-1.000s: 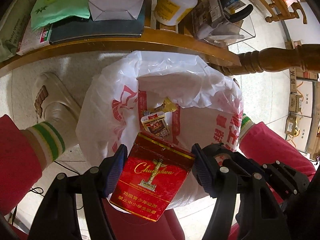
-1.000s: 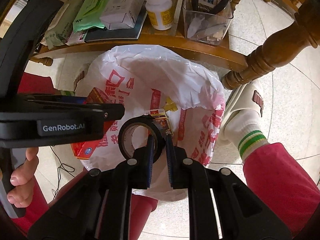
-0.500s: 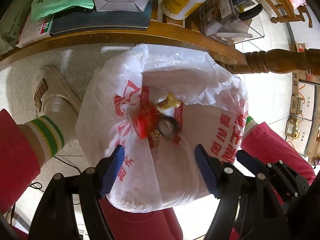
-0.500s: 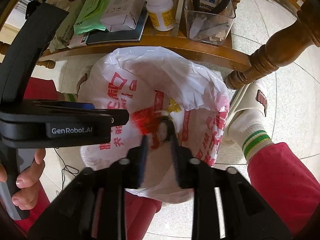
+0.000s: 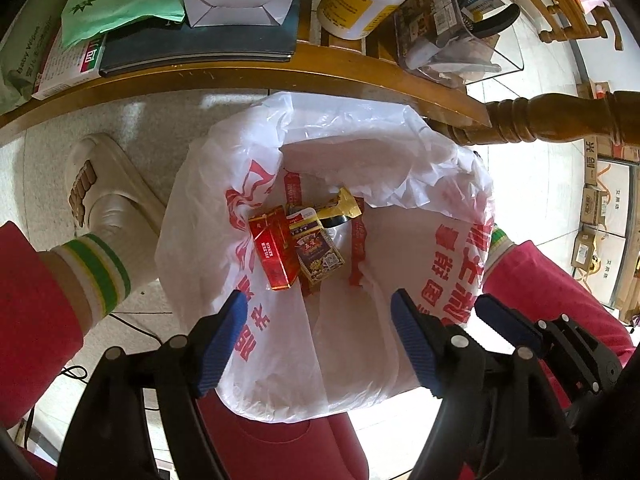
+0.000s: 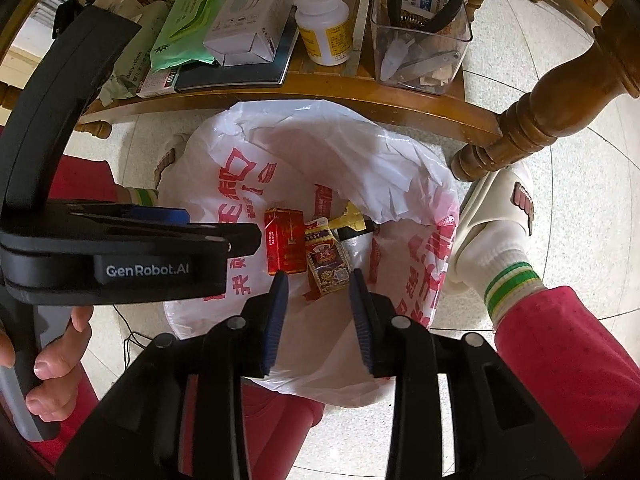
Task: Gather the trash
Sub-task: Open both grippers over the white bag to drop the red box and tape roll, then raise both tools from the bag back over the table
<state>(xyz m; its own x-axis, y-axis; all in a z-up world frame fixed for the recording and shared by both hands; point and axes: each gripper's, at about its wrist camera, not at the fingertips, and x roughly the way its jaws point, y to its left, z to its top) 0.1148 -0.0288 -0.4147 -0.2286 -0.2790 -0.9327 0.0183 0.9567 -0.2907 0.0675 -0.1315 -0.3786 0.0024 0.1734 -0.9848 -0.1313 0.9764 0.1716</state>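
From the left wrist, the left tool (image 5: 316,344) hangs with jaws apart and empty above the white bag (image 5: 400,168); a red cigarette pack (image 5: 274,254) lies inside. From the right wrist, the right tool (image 6: 316,320) is likewise apart, empty, over the bag.

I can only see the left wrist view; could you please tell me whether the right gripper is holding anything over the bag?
Observer: No. The right gripper has its jaws apart with nothing between them, above the bag.
Operator: Thank you. Is a hand on the left gripper?
Observer: Yes, a hand holds the left gripper from below.
Operator: What stands beside the bag near the table leg?
Observer: A pale slipper on a foot, close to the table leg.
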